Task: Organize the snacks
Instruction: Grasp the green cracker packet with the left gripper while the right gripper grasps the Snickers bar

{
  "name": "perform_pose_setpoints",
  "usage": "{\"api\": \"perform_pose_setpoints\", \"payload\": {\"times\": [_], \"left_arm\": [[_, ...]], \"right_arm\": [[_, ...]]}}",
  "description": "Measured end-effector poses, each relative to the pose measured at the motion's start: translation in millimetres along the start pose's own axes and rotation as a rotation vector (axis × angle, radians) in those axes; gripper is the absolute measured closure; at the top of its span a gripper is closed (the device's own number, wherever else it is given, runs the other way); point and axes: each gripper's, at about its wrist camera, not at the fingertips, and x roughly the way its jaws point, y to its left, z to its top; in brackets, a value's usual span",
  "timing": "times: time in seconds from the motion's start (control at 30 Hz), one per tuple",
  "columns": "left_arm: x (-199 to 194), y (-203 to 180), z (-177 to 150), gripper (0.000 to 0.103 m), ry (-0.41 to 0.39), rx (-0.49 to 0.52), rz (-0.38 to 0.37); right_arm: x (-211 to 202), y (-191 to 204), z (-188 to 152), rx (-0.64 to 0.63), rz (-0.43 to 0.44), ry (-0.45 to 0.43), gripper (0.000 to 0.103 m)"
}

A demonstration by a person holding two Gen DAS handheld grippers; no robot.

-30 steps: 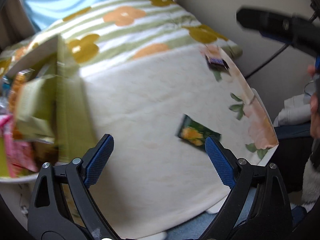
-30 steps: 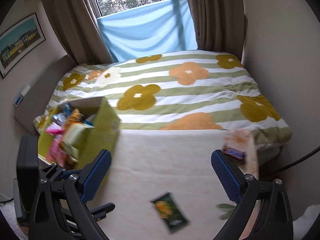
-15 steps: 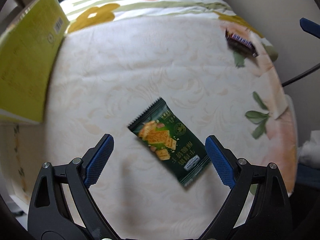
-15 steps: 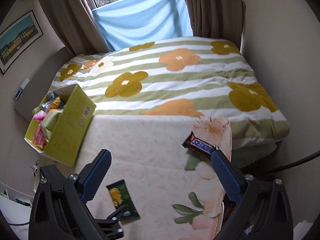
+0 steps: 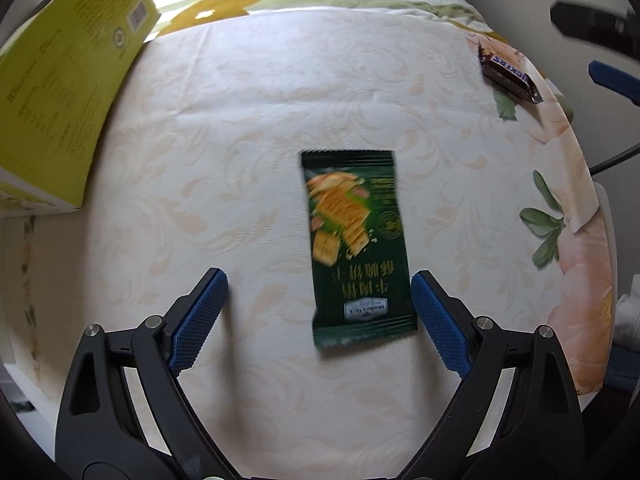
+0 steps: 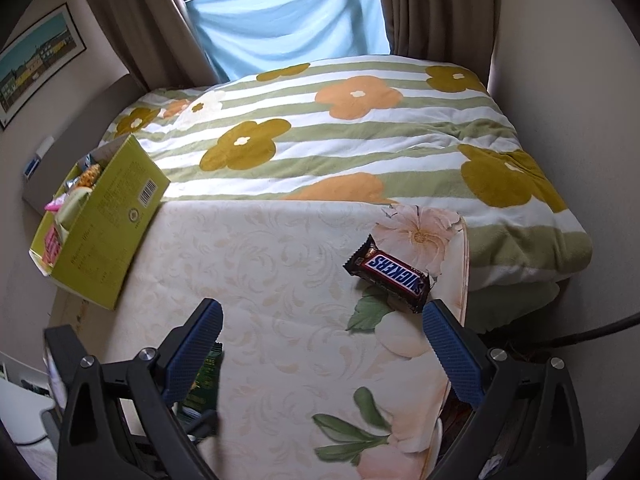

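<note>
A dark green cracker packet (image 5: 356, 240) lies flat on the cream cloth (image 5: 240, 120). My left gripper (image 5: 318, 280) hangs open just above it, the packet's near end between the fingers and close to the right one. A Snickers bar (image 6: 390, 274) lies near the cloth's right edge on a printed flower. My right gripper (image 6: 322, 308) is open and empty, its right fingertip just below the bar. In the left wrist view the Snickers bar (image 5: 508, 74) shows at the far right. A yellow-green box (image 6: 108, 232) with several snacks in it stands at the left.
A striped blanket with flowers (image 6: 340, 132) covers the bed behind the cloth. The cloth's right edge (image 6: 466, 272) drops off toward a dark cable (image 6: 580, 332). Curtains and a blue-covered window (image 6: 288, 28) stand at the back. In the left wrist view the yellow-green box (image 5: 60, 100) fills the upper left.
My left gripper dropped over the green packet and rolled, so the packet now points lengthwise between its fingers. My right gripper moved down and right, bringing the Snickers bar close to its right finger.
</note>
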Motion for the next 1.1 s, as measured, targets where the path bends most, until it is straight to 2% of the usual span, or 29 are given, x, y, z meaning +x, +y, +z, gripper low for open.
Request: {"api": "perform_pose_setpoints", "payload": {"times": [0.37,0.43,0.5,0.63,0.7,0.77,0.8,0.97,1.1], "left_arm": [[7.2,-11.9,13.1,0.011,-0.005,0.048,-0.014],[6.7,-12.2,15.3,0.016,-0.012,0.053,-0.011],[4.3,-11.1,15.8,0.028,-0.020,0.059,-0.009],[2.0,-6.6,19.4,0.040,-0.015,0.069,-0.012],[1.4,-6.5,19.9,0.049,-0.016,0.078,-0.013],[0.1,-8.2,21.6,0.060,-0.019,0.098,-0.019],[0.3,-9.7,22.9,0.062,-0.016,0.108,-0.022],[1.2,-8.5,25.5,0.062,-0.005,0.117,-0.042],[0.8,-5.1,27.5,0.062,0.007,0.102,-0.064]], "right_arm": [[33.6,-26.1,7.5,-0.132,-0.062,0.041,0.003],[41.0,-31.1,9.7,-0.175,-0.076,0.053,0.003],[47.3,-35.6,12.0,-0.229,-0.101,0.062,0.003],[57.9,-45.2,19.7,-0.307,-0.108,0.097,0.004],[61.8,-46.5,22.2,-0.365,-0.103,0.111,0.008],[69.5,-46.5,23.3,-0.441,-0.109,0.147,0.018],[73.2,-46.7,23.0,-0.469,-0.108,0.167,0.020],[89.8,-48.0,21.4,-0.528,-0.074,0.233,0.040],[97.1,-43.5,19.5,-0.573,-0.060,0.259,0.052]]}}
